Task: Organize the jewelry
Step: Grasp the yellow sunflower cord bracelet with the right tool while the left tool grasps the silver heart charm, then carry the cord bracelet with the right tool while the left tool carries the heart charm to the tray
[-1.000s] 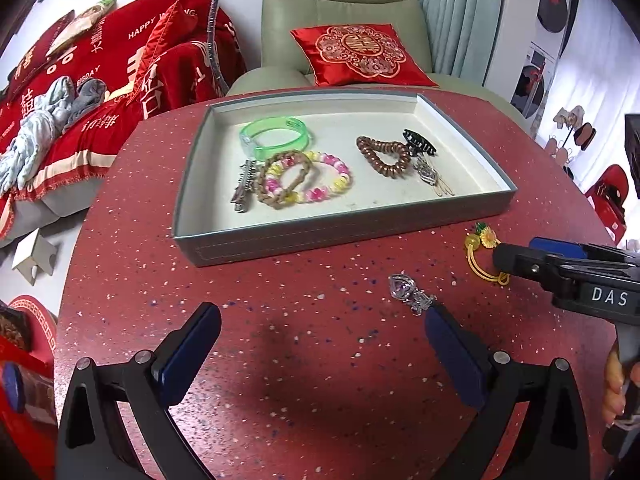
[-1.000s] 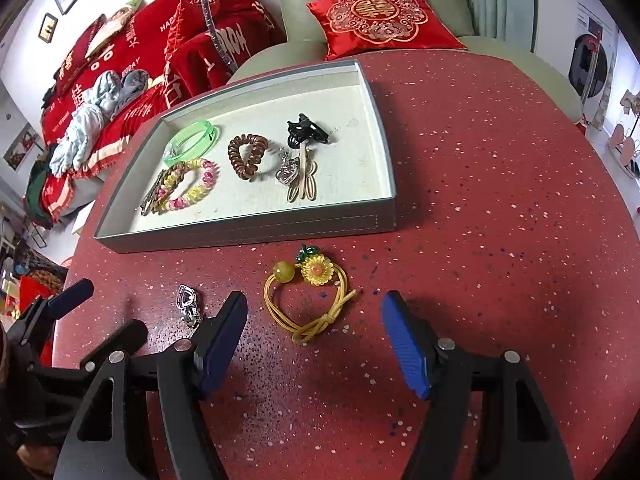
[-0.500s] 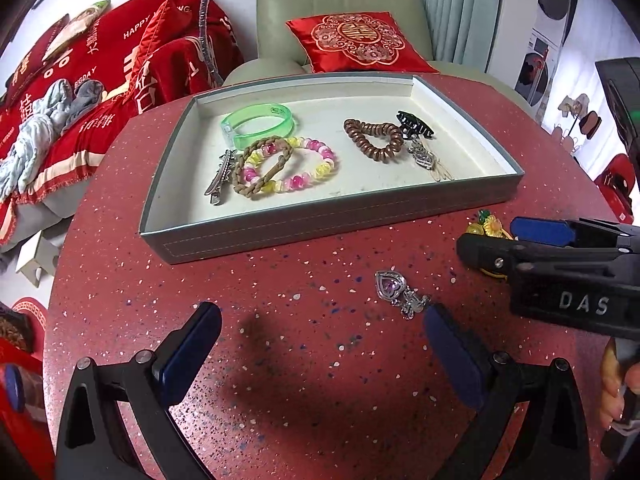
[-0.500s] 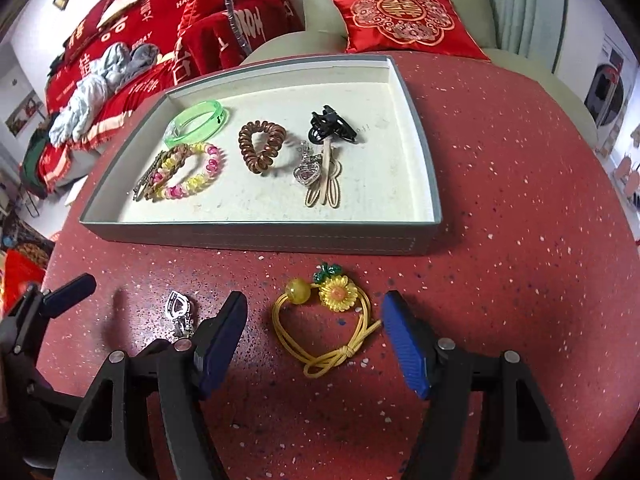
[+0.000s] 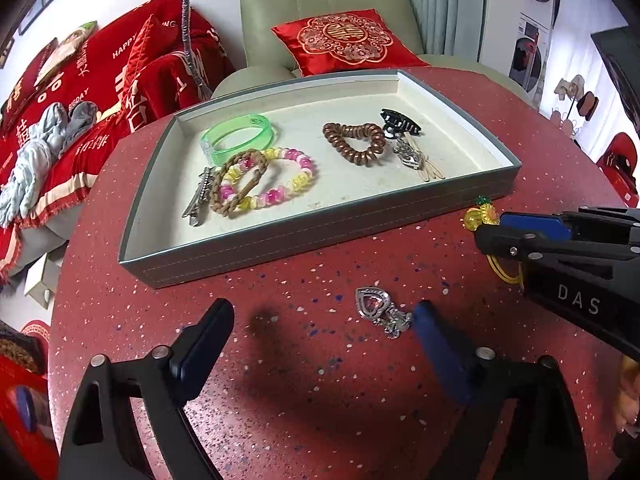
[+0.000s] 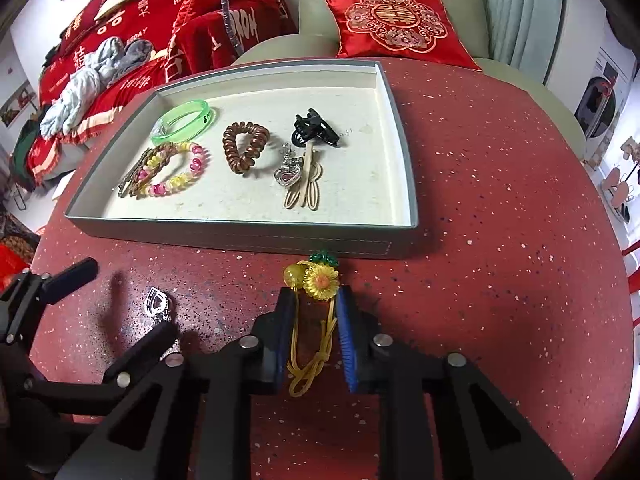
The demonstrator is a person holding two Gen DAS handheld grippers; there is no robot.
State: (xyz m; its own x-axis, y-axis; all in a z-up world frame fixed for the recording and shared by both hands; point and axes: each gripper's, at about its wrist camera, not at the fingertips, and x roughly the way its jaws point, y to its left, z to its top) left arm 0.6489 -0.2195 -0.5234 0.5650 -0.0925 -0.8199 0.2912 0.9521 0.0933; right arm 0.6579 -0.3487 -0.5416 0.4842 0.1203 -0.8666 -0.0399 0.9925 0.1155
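Right gripper (image 6: 314, 334) is closed around the yellow hair tie (image 6: 311, 322), whose long axis points at the tray (image 6: 248, 236) directly ahead; left gripper (image 5: 324, 342) hangs wide open and empty.

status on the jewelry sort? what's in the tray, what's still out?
Done: the tray already holds a green bangle, beaded bracelet, coil tie, black claw clip and other clips. In hand: the right gripper has closed around the yellow sunflower hair tie on the table. Left: the silver heart charm lies between the open left gripper fingers.
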